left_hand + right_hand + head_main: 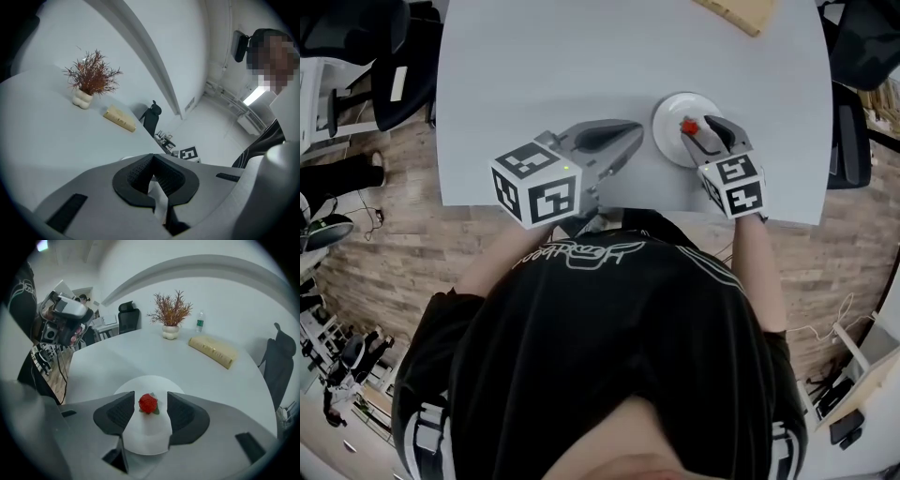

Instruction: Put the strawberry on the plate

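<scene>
Your right gripper [150, 397] stands open at lower centre of its own view, the strawberry [148, 403] lying between its jaws on the white plate [145, 441], apparently clear of both pads. Your left gripper [153, 156], left of the plate, is closed tip to tip on nothing.

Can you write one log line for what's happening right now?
right tool: open, either side of strawberry | strawberry: on plate | left tool: shut, empty

A pale grey surface [581, 75] stands on a wood-plank floor [394, 244]; black office chairs [417, 94] flank it, under white walls [234, 291].
</scene>
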Demonstrator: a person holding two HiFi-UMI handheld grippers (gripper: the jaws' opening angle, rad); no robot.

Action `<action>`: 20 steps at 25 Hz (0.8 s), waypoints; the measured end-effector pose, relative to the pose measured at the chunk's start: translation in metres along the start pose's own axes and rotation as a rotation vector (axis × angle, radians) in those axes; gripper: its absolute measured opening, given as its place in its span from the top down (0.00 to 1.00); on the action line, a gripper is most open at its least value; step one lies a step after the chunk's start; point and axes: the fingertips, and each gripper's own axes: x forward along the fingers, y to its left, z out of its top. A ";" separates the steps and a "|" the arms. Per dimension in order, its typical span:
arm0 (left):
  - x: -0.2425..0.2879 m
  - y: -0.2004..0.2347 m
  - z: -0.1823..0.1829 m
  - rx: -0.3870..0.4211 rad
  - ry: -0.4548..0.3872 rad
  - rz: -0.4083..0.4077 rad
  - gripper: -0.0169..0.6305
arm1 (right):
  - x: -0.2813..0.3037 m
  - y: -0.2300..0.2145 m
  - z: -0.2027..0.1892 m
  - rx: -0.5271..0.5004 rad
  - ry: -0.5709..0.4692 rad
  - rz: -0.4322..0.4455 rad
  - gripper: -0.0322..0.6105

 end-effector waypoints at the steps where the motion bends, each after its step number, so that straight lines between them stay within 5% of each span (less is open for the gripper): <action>1: -0.002 -0.003 0.001 0.005 -0.002 -0.002 0.96 | -0.005 -0.001 0.003 0.004 -0.012 -0.014 0.67; 10: -0.027 -0.038 0.007 0.096 -0.016 -0.040 0.96 | -0.083 0.004 0.043 0.052 -0.192 -0.150 0.67; 20: -0.076 -0.091 0.004 0.222 -0.035 -0.101 0.96 | -0.188 0.079 0.085 0.057 -0.414 -0.266 0.67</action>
